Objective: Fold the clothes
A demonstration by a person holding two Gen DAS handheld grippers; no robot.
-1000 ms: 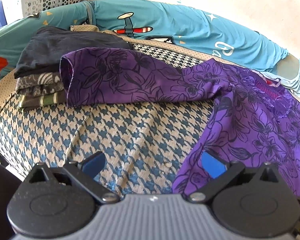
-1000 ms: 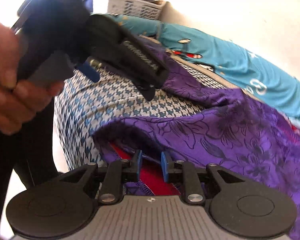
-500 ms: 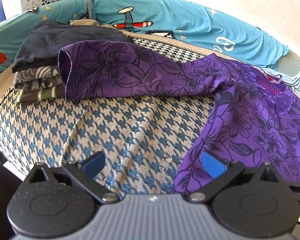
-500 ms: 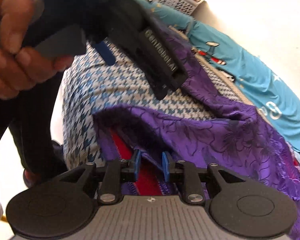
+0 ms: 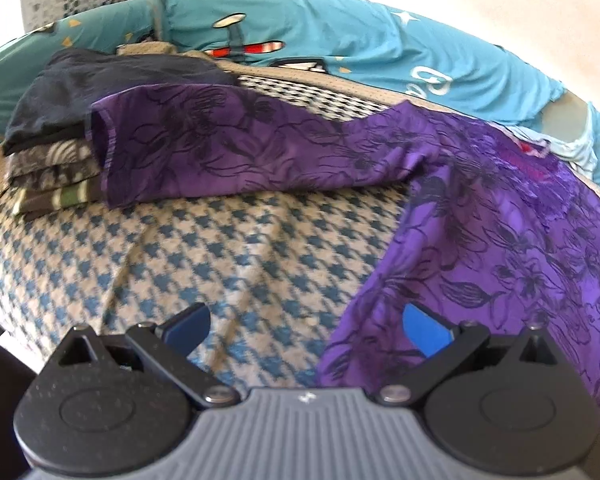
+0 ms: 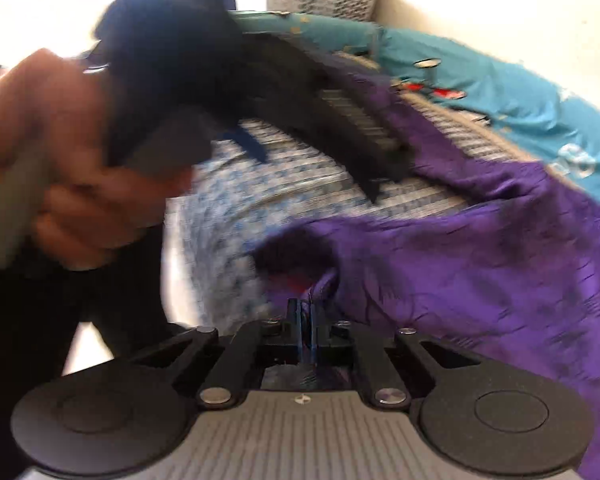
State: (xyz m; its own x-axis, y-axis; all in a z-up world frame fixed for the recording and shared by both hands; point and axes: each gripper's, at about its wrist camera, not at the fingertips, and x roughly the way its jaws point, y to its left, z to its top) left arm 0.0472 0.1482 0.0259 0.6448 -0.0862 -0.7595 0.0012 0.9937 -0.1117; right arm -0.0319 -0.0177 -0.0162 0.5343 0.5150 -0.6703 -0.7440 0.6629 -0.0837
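Your right tool [image 6: 306,312] pinched closed on purple floral top [image 6: 480,280] hem; your left tool [image 5: 306,320] wide open, top's edge between fingers, unpinched.

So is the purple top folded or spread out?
Spread out: the purple top lies open on the bed, one sleeve stretched toward the stack.

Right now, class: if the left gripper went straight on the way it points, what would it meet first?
Probably the checked cover just ahead of the left gripper, with the purple garment's edge by its right finger; depth is uncertain.
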